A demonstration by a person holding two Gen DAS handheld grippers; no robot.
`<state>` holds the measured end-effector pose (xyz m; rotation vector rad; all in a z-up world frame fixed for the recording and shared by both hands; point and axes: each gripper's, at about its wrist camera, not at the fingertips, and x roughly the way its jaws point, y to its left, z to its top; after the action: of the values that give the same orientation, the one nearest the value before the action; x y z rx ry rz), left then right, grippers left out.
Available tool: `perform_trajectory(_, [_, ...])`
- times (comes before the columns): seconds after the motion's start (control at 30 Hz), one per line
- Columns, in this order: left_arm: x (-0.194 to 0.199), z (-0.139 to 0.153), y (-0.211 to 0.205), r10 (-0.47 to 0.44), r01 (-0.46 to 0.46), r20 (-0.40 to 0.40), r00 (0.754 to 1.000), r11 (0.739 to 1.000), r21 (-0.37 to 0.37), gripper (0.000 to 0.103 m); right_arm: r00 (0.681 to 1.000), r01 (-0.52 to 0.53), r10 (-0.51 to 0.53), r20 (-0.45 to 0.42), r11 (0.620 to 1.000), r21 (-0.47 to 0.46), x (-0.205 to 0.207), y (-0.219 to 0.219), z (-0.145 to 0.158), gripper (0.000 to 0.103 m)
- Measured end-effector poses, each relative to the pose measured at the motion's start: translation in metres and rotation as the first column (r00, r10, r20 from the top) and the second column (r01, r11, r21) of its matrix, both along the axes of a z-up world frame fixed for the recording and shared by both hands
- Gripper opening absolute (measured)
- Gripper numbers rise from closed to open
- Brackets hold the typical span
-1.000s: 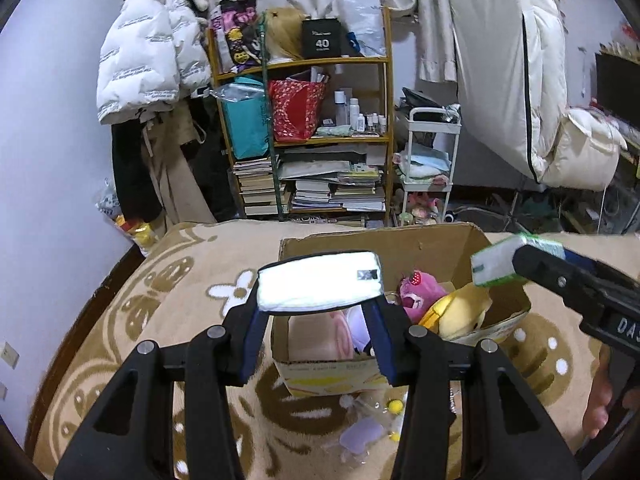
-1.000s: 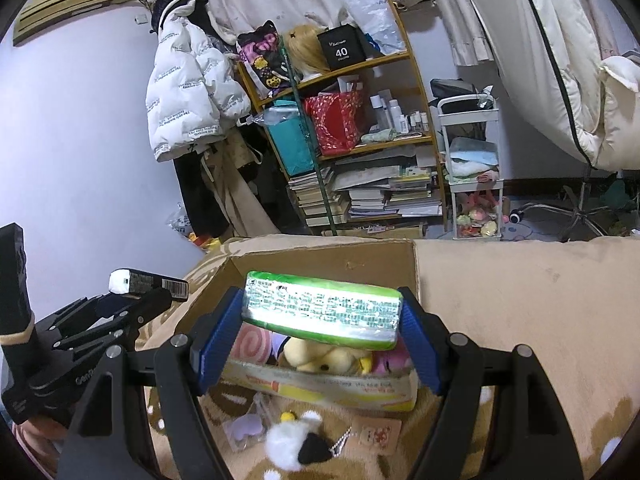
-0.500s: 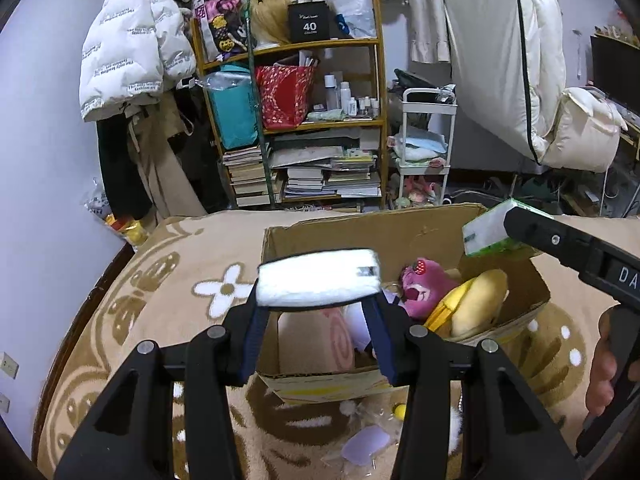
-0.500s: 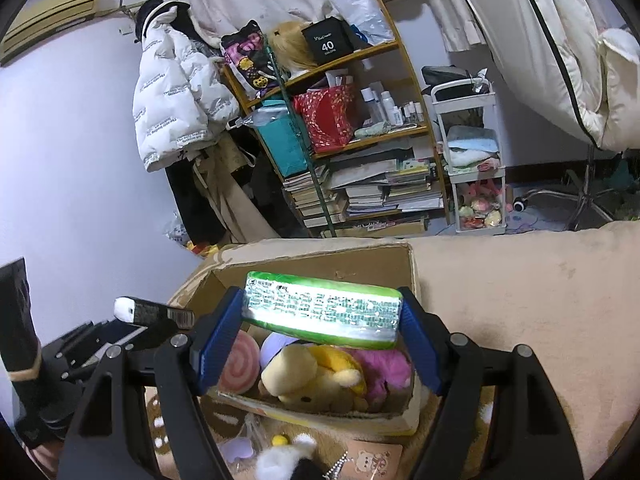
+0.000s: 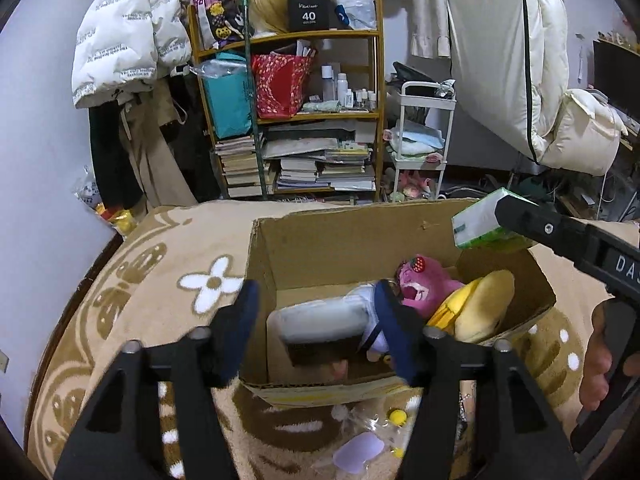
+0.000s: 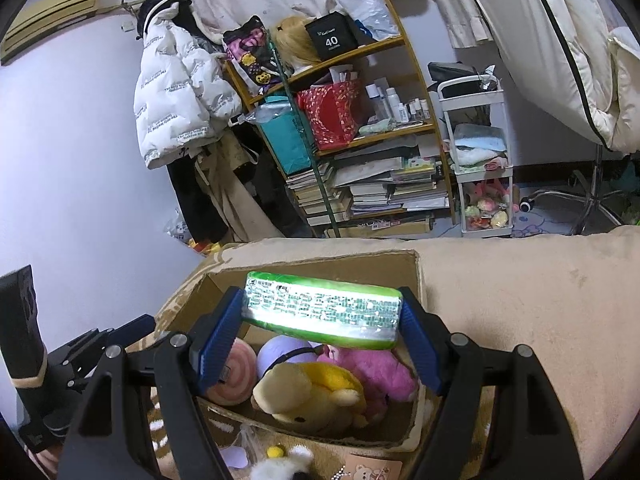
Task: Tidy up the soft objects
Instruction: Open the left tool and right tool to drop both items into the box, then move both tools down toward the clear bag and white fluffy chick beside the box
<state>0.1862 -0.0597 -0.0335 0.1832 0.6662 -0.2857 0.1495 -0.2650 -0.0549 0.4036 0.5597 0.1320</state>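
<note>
A cardboard box [image 5: 328,248] stands open on a beige patterned blanket. My left gripper [image 5: 316,320] is open above the box's near left side. A white tissue pack [image 5: 324,320] lies blurred inside the box between my fingers, free of them. A pink plush [image 5: 424,288] and a yellow plush [image 5: 480,308] lie in the box. My right gripper [image 6: 322,312] is shut on a green tissue pack [image 6: 322,310] and holds it over the box [image 6: 316,272]. It also shows in the left wrist view [image 5: 484,224] above the box's right corner.
Small trinkets and a plastic bag [image 5: 360,440] lie on the blanket in front of the box. A cluttered wooden shelf [image 5: 296,120] and a white cart [image 5: 420,144] stand behind. A white puffer jacket [image 5: 124,40] hangs on the left wall.
My left gripper has opened and the white tissue pack has dropped into the box. My right gripper has carried the green pack further over the box.
</note>
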Motion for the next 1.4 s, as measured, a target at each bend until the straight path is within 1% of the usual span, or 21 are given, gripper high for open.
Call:
perform_trajectory(0.03, [0.000,0.000,-0.001,0.003,-0.003,0.004,1.000,1.000,0.002,0.070,1.000,-0.001,0.001,-0.002,1.000,0.008,0.000,-0.001,0.000,0.082])
perform_trajectory(0.1, [-0.001,0.000,0.000,0.005,-0.005,0.001,1.000,1.000,0.004,0.073,1.000,-0.006,0.006,-0.014,1.000,0.024,0.001,-0.002,-0.003,0.082])
perform_trajectory(0.13, [-0.001,-0.001,0.001,0.006,-0.006,-0.003,1.000,1.000,0.006,0.074,1.000,-0.014,0.015,-0.023,0.999,0.033,0.002,-0.002,-0.005,0.082])
perform_trajectory(0.2, [-0.001,-0.002,0.000,0.017,-0.017,0.003,1.000,0.999,0.034,0.074,0.998,-0.029,0.032,-0.056,0.998,0.053,0.005,-0.003,-0.009,0.082])
perform_trajectory(0.27, [-0.001,-0.003,0.000,0.030,-0.029,-0.001,1.000,0.998,0.051,0.074,0.997,-0.022,0.026,-0.074,0.998,0.052,0.005,-0.003,-0.011,0.083])
perform_trajectory(0.33, [-0.002,-0.003,0.004,0.039,-0.038,-0.014,0.999,0.998,0.044,0.076,0.997,-0.023,0.026,-0.074,0.999,0.047,0.004,-0.003,-0.010,0.089])
perform_trajectory(0.4, [-0.005,-0.001,0.006,0.047,-0.046,-0.014,0.999,0.998,0.041,0.085,0.998,-0.021,0.023,-0.063,0.999,0.043,0.002,-0.003,-0.008,0.092])
perform_trajectory(0.47, [-0.010,0.002,0.007,0.059,-0.059,0.004,0.998,0.997,0.053,0.089,0.998,-0.020,0.022,-0.055,0.999,0.034,-0.002,-0.004,-0.005,0.095])
perform_trajectory(0.53, [-0.015,0.007,0.008,0.059,-0.060,0.017,0.998,0.996,0.066,0.095,0.999,-0.012,0.012,-0.051,1.000,0.017,-0.007,-0.005,-0.002,0.102])
perform_trajectory(0.6, [-0.023,0.013,0.010,0.058,-0.060,0.032,0.998,0.996,0.066,0.098,0.999,-0.004,0.004,-0.049,1.000,0.001,-0.011,-0.004,0.001,0.102])
perform_trajectory(0.7, [-0.034,0.020,0.015,0.060,-0.062,0.031,0.998,0.996,0.057,0.100,0.998,0.001,-0.002,-0.055,1.000,-0.020,-0.020,-0.003,0.006,0.103])
perform_trajectory(0.87, [-0.053,0.029,0.024,0.091,-0.092,0.020,0.996,0.995,0.039,0.100,0.999,-0.004,0.001,-0.049,0.998,-0.062,-0.040,0.004,0.015,0.103])
perform_trajectory(1.07, [-0.080,0.041,0.036,0.086,-0.086,0.002,0.996,0.996,0.033,0.100,0.999,-0.019,0.015,-0.035,0.993,-0.114,-0.068,0.015,0.027,0.103])
perform_trajectory(1.27, [-0.104,0.043,0.043,0.089,-0.089,-0.022,0.996,0.996,0.011,0.100,0.999,-0.038,0.034,-0.033,0.991,-0.131,-0.093,0.026,0.033,0.103])
perform_trajectory(1.4, [-0.113,0.038,0.046,0.082,-0.081,-0.035,0.996,0.997,0.018,0.100,0.998,-0.055,0.049,-0.040,0.989,-0.141,-0.102,0.032,0.032,0.103])
